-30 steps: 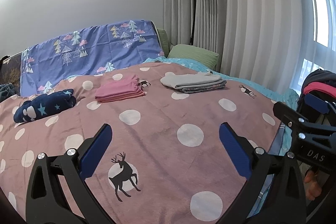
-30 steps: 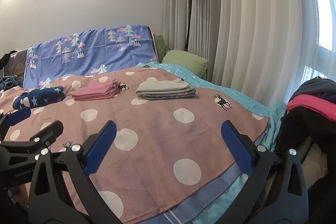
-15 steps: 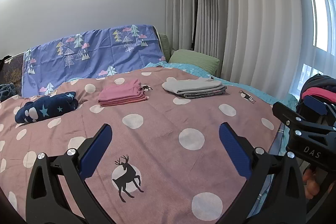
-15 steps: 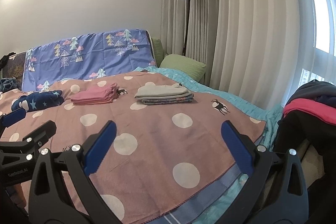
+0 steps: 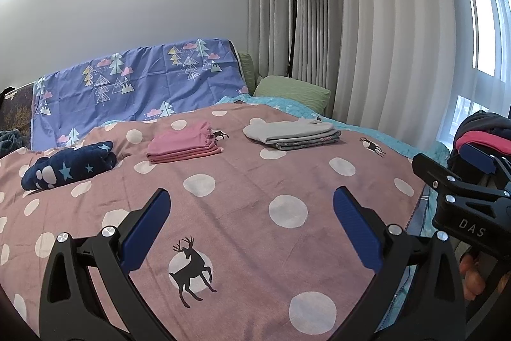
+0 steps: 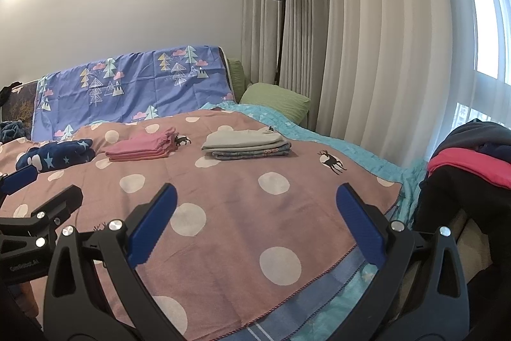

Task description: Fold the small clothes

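Note:
Three folded piles lie on the pink dotted blanket (image 5: 242,187): a navy star bundle (image 5: 70,165), a pink stack (image 5: 182,143) and a grey stack (image 5: 290,133). They also show in the right wrist view: navy bundle (image 6: 57,157), pink stack (image 6: 140,146), grey stack (image 6: 246,144). My left gripper (image 5: 250,229) is open and empty above the blanket's near part. My right gripper (image 6: 255,226) is open and empty over the blanket's front right corner. A heap of unfolded clothes (image 6: 469,162) with a pink garment sits at the right.
A blue tree-print sheet (image 5: 137,85) covers the headboard. A green pillow (image 5: 293,91) and a black floor lamp (image 5: 292,21) stand by the grey curtains (image 5: 367,37). The bed's edge with turquoise sheet (image 6: 367,277) runs at the lower right.
Both grippers have tilted up and drawn back a little, so the piles sit lower in view. Both stay open and empty.

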Motion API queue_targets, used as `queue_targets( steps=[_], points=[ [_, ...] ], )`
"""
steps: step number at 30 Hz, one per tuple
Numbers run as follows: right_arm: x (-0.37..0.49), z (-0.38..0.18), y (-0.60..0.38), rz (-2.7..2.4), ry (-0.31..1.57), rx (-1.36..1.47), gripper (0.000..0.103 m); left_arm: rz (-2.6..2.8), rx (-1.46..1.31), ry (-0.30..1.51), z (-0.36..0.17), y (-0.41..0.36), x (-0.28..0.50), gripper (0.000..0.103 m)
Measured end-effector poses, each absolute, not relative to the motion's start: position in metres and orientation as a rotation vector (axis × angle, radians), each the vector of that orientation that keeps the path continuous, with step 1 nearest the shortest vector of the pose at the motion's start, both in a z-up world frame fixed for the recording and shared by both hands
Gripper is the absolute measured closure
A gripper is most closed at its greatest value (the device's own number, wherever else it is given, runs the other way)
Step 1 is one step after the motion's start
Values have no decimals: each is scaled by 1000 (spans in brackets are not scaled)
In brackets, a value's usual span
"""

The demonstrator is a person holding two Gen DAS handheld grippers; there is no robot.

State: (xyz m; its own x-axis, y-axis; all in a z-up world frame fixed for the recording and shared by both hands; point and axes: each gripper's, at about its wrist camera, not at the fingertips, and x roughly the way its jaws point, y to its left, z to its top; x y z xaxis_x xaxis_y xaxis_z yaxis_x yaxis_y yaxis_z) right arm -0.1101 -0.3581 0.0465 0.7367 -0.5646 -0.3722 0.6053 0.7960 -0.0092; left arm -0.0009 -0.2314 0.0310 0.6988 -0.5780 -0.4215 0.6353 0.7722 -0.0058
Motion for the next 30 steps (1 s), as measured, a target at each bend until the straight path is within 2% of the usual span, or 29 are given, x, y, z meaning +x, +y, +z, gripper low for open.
queue_targets(
  steps=[30],
  points=[
    [-110, 39, -357, -657, 384, 115, 2, -700, 169, 450, 21, -236, 1, 1]
  ],
)
